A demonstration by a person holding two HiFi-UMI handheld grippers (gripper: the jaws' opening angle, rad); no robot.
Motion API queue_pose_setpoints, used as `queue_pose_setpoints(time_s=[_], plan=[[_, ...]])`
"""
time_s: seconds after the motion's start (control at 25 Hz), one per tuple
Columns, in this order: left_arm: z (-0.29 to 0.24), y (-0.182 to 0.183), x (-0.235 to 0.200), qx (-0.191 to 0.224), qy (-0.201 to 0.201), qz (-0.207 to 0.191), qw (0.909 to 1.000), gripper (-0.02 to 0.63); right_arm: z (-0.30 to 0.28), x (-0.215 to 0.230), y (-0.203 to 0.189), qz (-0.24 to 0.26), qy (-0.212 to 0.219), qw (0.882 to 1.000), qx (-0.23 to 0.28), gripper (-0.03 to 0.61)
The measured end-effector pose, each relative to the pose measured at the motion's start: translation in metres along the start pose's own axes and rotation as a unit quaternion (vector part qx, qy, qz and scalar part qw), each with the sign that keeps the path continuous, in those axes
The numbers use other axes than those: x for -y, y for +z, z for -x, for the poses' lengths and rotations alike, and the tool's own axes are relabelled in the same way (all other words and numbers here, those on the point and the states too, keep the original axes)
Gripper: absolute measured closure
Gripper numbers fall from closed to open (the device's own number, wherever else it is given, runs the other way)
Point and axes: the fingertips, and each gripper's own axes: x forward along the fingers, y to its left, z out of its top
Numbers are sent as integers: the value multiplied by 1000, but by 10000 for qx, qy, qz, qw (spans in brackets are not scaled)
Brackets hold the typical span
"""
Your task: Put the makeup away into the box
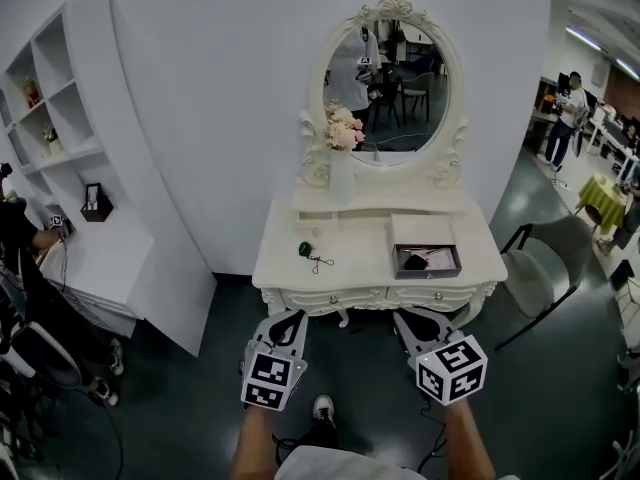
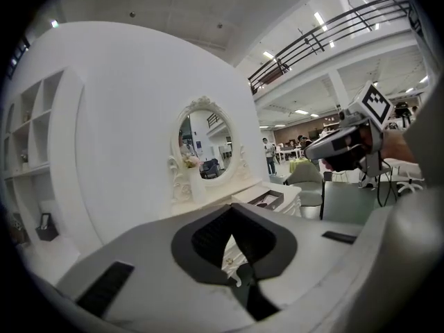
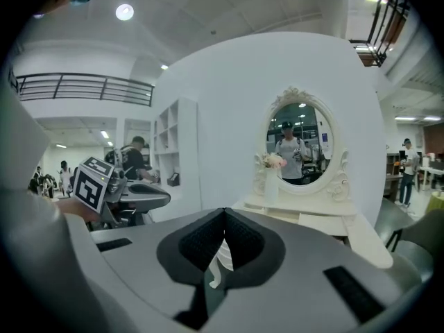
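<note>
White carved dressing table (image 1: pixel 350 260), dark rectangular box (image 1: pixel 428 274), left claw (image 1: pixel 289 318) and right claw (image 1: pixel 409 318) pressed together, empty

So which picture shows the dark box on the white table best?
The head view: it looks down into the open dark rectangular box. The left gripper view shows it small and side-on; in the right gripper view I cannot find it.
</note>
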Motion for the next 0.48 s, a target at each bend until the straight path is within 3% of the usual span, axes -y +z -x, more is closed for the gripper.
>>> queue_pose_setpoints(time_s=[0.48], plan=[[-109, -15, -100, -257, -290, 97, 9992, 618, -123, 41, 26, -3, -347, 9990, -278, 577]])
